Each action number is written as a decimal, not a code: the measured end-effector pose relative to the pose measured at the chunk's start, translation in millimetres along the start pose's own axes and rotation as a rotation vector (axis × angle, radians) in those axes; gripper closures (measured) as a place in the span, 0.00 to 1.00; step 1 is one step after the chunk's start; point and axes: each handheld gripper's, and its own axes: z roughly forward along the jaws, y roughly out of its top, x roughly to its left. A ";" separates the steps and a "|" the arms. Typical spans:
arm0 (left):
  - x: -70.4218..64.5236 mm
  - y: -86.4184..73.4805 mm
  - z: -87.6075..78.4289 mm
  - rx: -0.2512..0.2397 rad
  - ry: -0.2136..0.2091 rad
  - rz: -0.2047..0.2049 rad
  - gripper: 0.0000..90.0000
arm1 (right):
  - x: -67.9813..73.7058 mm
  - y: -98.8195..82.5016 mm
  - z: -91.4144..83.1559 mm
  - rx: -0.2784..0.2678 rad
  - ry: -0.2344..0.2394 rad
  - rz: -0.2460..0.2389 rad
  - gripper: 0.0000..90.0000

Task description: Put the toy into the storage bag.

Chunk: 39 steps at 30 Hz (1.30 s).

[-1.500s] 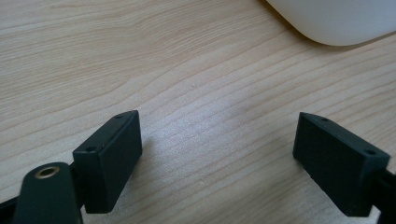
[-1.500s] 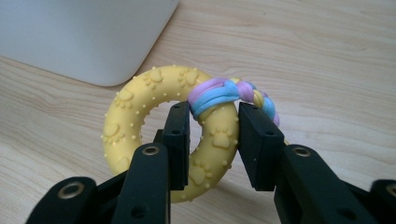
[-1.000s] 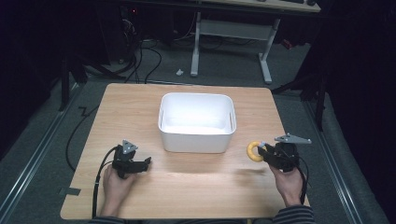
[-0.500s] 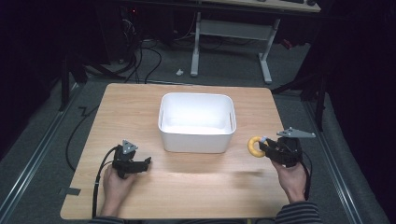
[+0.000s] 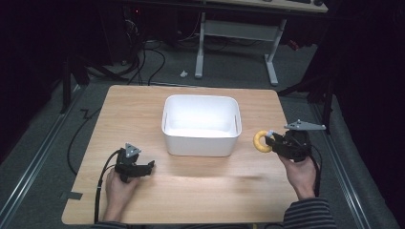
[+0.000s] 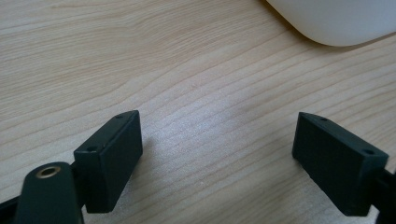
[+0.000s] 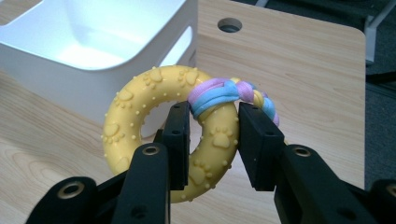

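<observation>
Right gripper [image 7: 210, 135] pinches yellow rubber paw-print ring [image 7: 140, 116] near table's right edge; thin grip could slip. Left gripper [image 6: 219, 154] wide open, empty.

The bin [image 5: 201, 125] sits mid-table [image 5: 143, 100], the ring toy [image 5: 261, 141] just right of it.

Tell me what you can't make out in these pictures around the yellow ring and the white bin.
- Lower part of the yellow ring, right gripper view: hidden behind the right gripper clamped on it.
- Braided rope on the ring: its far end is hidden behind one jaw.
- White bin floor, high view: washed out by glare.
- Bin, left gripper view: cut off by the top edge, past the open left gripper.
</observation>
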 end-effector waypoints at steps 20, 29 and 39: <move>-0.4 0.2 0.1 -0.002 -0.001 0.000 0.19 | 18.0 38.2 9.5 -0.014 0.035 -0.034 0.74; -0.2 0.4 0.4 -0.003 -0.001 -0.003 0.19 | 23.9 54.6 16.0 0.013 0.015 -0.056 0.74; -0.2 0.4 0.4 -0.003 -0.001 -0.003 0.19 | 32.3 69.1 22.6 0.023 0.026 -0.079 0.74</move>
